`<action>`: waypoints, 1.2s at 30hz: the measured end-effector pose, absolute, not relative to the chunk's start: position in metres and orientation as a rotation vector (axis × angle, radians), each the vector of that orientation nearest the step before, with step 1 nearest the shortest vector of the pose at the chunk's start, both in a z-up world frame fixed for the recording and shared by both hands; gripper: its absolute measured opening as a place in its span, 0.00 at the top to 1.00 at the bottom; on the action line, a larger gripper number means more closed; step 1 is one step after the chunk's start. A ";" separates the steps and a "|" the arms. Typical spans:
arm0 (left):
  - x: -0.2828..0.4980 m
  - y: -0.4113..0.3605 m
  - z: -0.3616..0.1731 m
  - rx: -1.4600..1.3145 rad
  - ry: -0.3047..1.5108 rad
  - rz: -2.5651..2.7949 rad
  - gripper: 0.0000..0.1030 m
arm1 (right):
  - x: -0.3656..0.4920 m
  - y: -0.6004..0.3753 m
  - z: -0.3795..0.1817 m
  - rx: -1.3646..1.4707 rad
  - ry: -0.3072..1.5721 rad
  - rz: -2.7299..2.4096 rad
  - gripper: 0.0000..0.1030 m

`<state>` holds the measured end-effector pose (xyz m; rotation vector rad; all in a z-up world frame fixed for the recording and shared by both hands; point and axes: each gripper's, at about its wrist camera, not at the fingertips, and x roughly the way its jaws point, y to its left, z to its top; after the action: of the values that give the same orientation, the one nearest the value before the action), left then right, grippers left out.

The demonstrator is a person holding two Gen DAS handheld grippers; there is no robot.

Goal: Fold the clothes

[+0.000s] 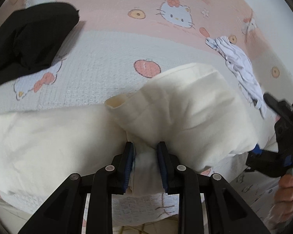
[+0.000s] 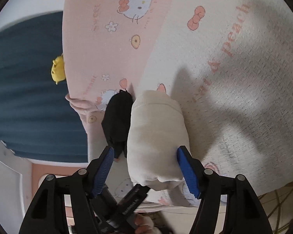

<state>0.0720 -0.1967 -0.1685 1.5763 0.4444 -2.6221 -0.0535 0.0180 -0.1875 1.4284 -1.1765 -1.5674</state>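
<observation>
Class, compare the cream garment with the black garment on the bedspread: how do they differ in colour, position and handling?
The cream knit garment is pale; the black garment is dark. The cream one lies near, a fold pinched in the left hand-held gripper; the black one lies farther off, untouched. The right hand-held gripper is open around the cream one. Both rest on the pink cartoon-cat bedspread.

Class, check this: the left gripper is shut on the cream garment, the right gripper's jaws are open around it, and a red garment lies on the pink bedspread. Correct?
One detail is wrong: the left wrist view shows the other garment is black, not red. The left gripper is shut on the cream garment, the right gripper is open around it, and the black garment lies on the pink bedspread.
</observation>
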 end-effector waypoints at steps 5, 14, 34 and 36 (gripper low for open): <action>0.071 -0.199 -0.170 1.579 0.443 -2.628 0.77 | -0.052 0.012 -0.189 1.395 -1.255 -1.503 0.35; 0.065 -0.213 -0.166 1.645 0.660 -2.521 0.74 | -0.052 0.020 -0.197 1.443 -1.246 -1.544 0.40; 0.039 -0.139 -0.098 1.844 0.250 -2.760 0.26 | -0.062 0.020 -0.203 1.472 -1.193 -1.565 0.47; 0.036 -0.130 -0.106 1.869 0.130 -2.748 0.26 | -0.063 0.020 -0.204 1.472 -1.206 -1.550 0.47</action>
<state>0.0360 -0.1296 -0.1062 1.8685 0.1299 -2.7477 -0.0631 0.0200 -0.2040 1.4722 -1.2062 -1.5504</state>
